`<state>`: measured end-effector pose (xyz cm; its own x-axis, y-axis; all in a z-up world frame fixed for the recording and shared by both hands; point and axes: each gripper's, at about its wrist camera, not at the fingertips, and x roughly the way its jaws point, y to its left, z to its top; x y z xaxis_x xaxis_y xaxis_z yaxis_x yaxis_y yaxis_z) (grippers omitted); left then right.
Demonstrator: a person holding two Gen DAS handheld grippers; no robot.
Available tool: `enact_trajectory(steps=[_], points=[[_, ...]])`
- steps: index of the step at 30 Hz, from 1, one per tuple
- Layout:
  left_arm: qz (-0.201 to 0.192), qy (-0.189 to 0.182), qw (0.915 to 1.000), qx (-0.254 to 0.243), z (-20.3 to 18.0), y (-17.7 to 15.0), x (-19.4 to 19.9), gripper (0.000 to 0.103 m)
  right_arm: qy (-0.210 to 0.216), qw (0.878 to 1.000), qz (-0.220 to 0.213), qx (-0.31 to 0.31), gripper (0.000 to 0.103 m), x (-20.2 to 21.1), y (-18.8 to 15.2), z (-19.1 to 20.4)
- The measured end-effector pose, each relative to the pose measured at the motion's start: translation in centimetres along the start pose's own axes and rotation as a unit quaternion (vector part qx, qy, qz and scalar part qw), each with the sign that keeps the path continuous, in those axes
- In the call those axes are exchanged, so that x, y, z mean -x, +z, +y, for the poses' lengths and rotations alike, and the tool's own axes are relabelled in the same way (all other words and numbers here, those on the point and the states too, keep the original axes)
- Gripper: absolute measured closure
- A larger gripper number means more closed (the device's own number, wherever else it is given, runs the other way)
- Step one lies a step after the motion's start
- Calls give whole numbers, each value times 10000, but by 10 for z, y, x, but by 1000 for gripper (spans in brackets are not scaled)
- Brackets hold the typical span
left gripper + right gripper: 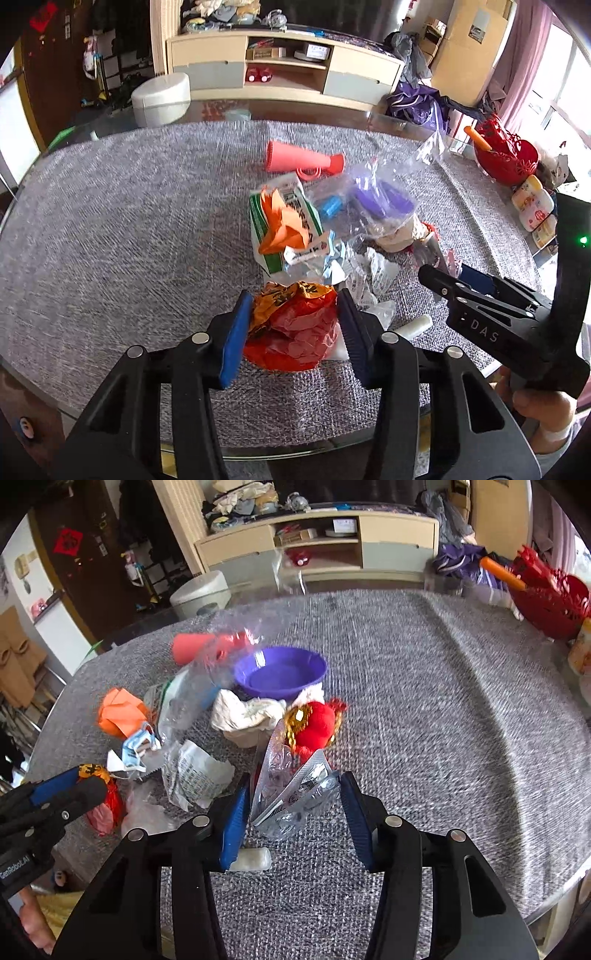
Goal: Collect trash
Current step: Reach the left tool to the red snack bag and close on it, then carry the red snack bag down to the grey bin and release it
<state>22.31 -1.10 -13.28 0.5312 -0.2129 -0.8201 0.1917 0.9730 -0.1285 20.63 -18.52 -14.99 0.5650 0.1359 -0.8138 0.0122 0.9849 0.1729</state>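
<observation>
Between the blue pads of the left gripper (293, 328) a crumpled red and orange wrapper (295, 325) is sitting on the grey cloth (110, 236), both pads pressing its sides, so the jaws are standing half wide and holding it. Beside it to the right, the right gripper (291, 808) is straddling a silver blister pack (295, 790) lying with clear plastic; its left pad is touching the pack, while the right pad is standing just clear of it, so it is not gripping yet. A small white roll (251, 860) is lying by that left pad. Just past both grippers the rest of the trash is lying in a loose heap: a crumpled printed paper (195, 775), a blue mask (136, 749), a green and white carton (284, 229) with orange paper (284, 221) on it, a white rag (247, 712) and a red plush toy (314, 727). Behind these a purple bowl (280, 672) is sitting under a clear bag (229, 657). Farther back a pink cone (303, 162) is lying on its side, and a red basket (506, 155) is standing at the far right edge
</observation>
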Motion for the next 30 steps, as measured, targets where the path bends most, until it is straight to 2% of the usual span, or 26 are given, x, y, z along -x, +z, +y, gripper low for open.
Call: enact_trajectory(steps=[8, 16, 23, 30], points=[[-477, 137, 9987, -102, -10, 5, 45, 61, -67, 9993, -358, 1, 54, 41, 6, -5], [-836, 221, 9960, -228, -22, -13, 99, 61, -122, 9970, -767, 70, 54, 102, -12, 1], [-917, 162, 9953, -249, -23, -54, 135, 61, -34, 9960, -885, 136, 53, 141, -48, 2], [-602, 80, 9979, -209, -19, -108, 133, 61, -11, 9981, -537, 305, 53, 139, -99, 7]])
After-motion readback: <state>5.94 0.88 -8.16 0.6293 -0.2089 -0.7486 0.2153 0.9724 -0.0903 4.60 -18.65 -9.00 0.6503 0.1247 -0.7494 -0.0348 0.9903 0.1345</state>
